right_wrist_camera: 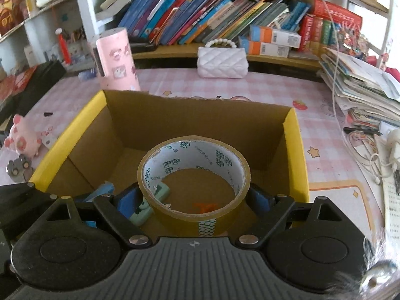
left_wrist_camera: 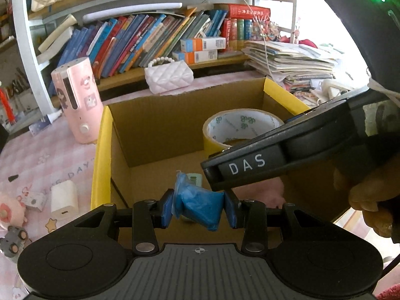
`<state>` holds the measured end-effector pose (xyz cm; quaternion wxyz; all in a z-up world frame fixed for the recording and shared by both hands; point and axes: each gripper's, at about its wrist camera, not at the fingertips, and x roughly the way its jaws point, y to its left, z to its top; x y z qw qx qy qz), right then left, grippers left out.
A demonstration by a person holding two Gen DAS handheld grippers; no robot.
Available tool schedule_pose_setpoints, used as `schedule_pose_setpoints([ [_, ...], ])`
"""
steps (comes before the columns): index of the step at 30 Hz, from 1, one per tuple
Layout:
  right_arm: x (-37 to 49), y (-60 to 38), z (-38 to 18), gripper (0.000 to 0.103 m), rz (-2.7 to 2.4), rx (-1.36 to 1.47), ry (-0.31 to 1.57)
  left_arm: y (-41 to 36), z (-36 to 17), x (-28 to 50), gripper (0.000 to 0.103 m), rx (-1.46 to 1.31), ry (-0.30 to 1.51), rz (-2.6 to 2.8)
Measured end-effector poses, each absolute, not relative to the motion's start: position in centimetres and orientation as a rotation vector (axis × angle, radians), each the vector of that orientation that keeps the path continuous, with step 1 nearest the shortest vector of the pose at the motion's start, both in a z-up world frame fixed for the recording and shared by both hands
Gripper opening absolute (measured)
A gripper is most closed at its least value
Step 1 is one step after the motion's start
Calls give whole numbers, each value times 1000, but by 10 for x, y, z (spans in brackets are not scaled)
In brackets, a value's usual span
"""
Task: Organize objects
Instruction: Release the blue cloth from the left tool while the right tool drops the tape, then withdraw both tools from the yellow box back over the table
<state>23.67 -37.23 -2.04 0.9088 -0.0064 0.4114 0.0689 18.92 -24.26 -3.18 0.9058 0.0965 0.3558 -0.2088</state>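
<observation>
An open cardboard box (left_wrist_camera: 160,125) with yellow edge tape (right_wrist_camera: 296,150) stands on the pink table. My left gripper (left_wrist_camera: 198,206) is shut on a crumpled blue packet (left_wrist_camera: 197,203), held over the box's near side. My right gripper (right_wrist_camera: 193,200) is shut on a roll of yellowish packing tape (right_wrist_camera: 193,172), held over the box; the roll also shows in the left wrist view (left_wrist_camera: 240,127) behind the right gripper's body. A mint green object (right_wrist_camera: 147,205) lies in the box below the roll.
A pink cylinder appliance (left_wrist_camera: 77,100) stands left of the box. A white quilted purse (right_wrist_camera: 222,61) sits behind it. A paper stack (right_wrist_camera: 362,87) lies right. A white charger (left_wrist_camera: 63,196), pig toy (right_wrist_camera: 23,137) and small toys lie left. Bookshelf (right_wrist_camera: 200,12) behind.
</observation>
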Motion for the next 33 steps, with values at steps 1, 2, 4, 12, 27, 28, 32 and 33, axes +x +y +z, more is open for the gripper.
schedule_pose_setpoints([
  [1,237,-372,-21,88,144,-21,851,-243,-32,189,40,201,734,-431],
  [2,237,-371,-21,88,146,-24,852,-243,-32,189,40,200,734,-430],
  [4,237,-371,-20,88,149,-29,852,-243,-32,189,42,204,729,-429],
  [12,230,-374,-15,89,115,1,804,-241,-20,174,68,233,646,-429],
  [27,152,-372,29,89,-106,102,504,-202,11,133,79,165,495,-360],
  [28,143,-374,31,89,-139,125,477,-199,11,131,79,162,493,-356],
  [32,114,-379,31,89,-231,191,438,-185,11,121,79,142,492,-344],
  [33,108,-379,30,89,-247,195,436,-182,11,118,79,137,492,-341],
])
